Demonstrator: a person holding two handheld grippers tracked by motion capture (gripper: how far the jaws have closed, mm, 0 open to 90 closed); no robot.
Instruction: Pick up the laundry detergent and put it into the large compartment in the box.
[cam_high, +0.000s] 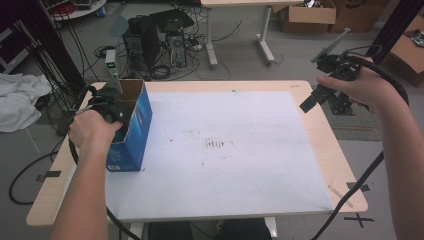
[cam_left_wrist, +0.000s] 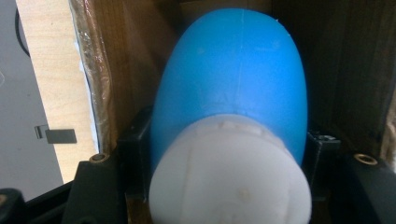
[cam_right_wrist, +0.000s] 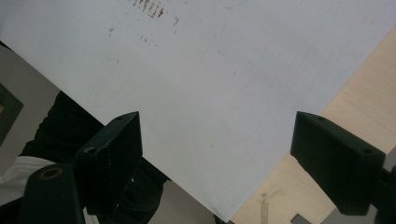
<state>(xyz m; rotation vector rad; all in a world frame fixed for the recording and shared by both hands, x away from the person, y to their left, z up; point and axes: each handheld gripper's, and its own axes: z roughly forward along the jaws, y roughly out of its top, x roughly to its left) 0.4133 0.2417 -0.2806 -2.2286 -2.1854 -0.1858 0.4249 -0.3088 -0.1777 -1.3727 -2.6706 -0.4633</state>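
A blue carton (cam_high: 134, 131) with an open top stands on the white mat (cam_high: 225, 165) at the table's left side. My left gripper (cam_high: 111, 101) reaches down into its opening. In the left gripper view, the left gripper (cam_left_wrist: 229, 154) is shut on a blue rounded object (cam_left_wrist: 233, 74) with a white end (cam_left_wrist: 229, 177), held between the brown inner walls of the carton (cam_left_wrist: 116, 70). My right gripper (cam_high: 320, 100) hangs open above the table's right edge. In the right gripper view, the right gripper (cam_right_wrist: 217, 158) has its jaws wide apart with nothing between them, over the mat (cam_right_wrist: 210, 70).
The wooden table (cam_high: 332, 145) shows around the mat, with black tape marks near its edges. On the floor beyond are a computer tower (cam_high: 150, 40), cables, another desk's legs and cardboard boxes (cam_high: 310, 15). A white cloth (cam_high: 20, 100) lies at the left.
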